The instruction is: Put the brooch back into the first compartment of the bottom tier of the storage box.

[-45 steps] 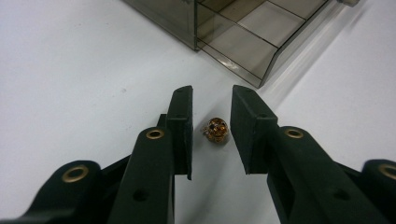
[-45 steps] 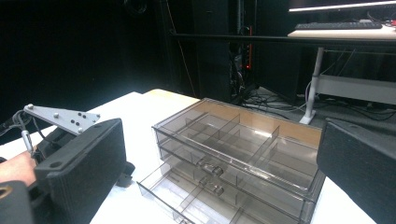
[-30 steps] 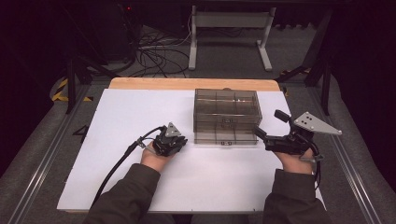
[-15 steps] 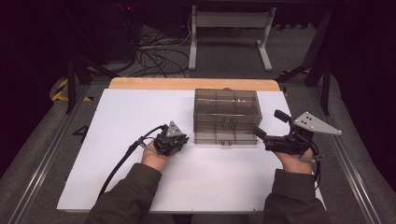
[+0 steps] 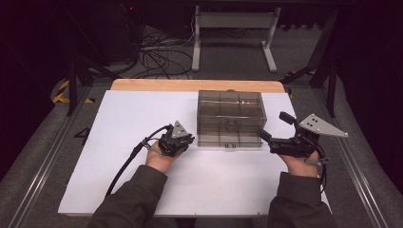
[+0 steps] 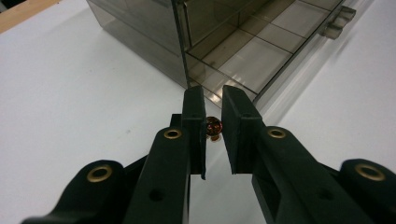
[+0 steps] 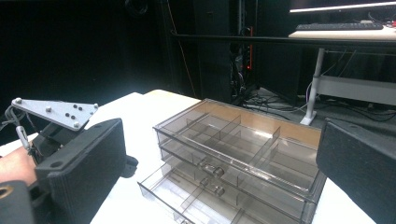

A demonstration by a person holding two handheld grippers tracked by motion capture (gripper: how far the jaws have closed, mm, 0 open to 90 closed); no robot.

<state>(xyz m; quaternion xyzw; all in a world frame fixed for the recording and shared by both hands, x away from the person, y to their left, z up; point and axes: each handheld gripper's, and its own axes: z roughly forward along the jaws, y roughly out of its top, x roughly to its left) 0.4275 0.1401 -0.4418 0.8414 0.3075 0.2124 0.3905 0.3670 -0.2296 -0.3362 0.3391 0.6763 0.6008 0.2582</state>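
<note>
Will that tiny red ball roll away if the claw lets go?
Probably. The red ball looks round and shiny, so it could roll on the smooth white table. It seems light, pinched in the left claw, near the open drawer.

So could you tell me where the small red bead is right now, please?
In the left gripper view, the red bead sits pinched between the jaws of the left hand-held gripper, just above the white table in front of the open bottom drawer.

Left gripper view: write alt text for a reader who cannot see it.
The left gripper pinches a small dark red bead between its two black jaws, just above the white table. Right ahead, the bottom drawer of a smoky clear plastic drawer box stands pulled open, its divided compartments bare.
</note>
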